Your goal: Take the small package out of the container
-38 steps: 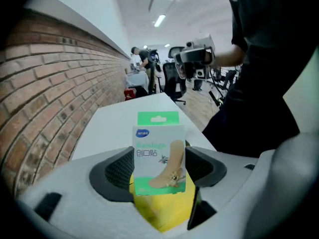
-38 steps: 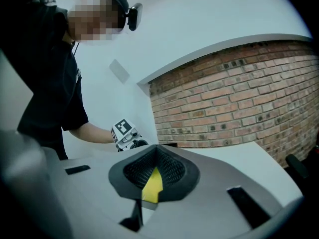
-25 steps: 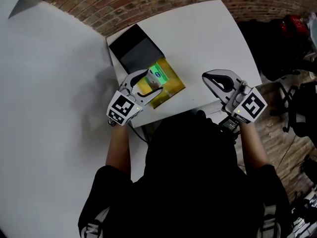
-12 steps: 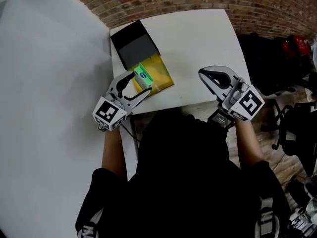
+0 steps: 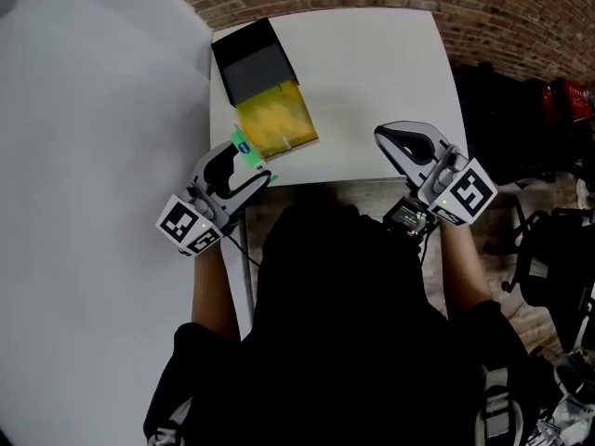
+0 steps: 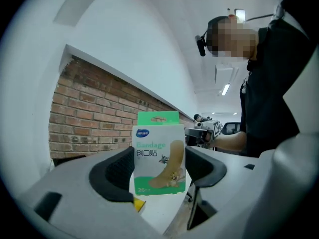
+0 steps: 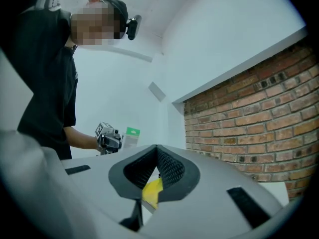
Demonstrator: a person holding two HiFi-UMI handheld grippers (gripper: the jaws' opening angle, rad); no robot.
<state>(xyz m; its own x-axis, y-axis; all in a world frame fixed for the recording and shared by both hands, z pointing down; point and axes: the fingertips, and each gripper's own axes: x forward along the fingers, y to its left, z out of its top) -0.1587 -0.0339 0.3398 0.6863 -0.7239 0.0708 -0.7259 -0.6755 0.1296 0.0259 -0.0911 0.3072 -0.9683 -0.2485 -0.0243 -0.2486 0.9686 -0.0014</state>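
The small package [image 6: 158,156], a green-and-white box of bandages, is already out of the container [image 5: 265,86] and sits upright in the left claw [image 5: 249,163]. The claw's jaws stand wide, with a pad pressed against each side of the box. It hangs in the air at the front-left corner of the desk [image 5: 372,72], just off the yellow open end of the container, which lies along the desk's left edge. The right claw [image 5: 395,142] hovers over the front edge with its jaws closed together and nothing in them. To my eye the lifting-out step is as good as done. What I'd expect next is a bare patch of desk well apart from the container, a level lowering so the box lands on its base, and only then spreading the jaws.
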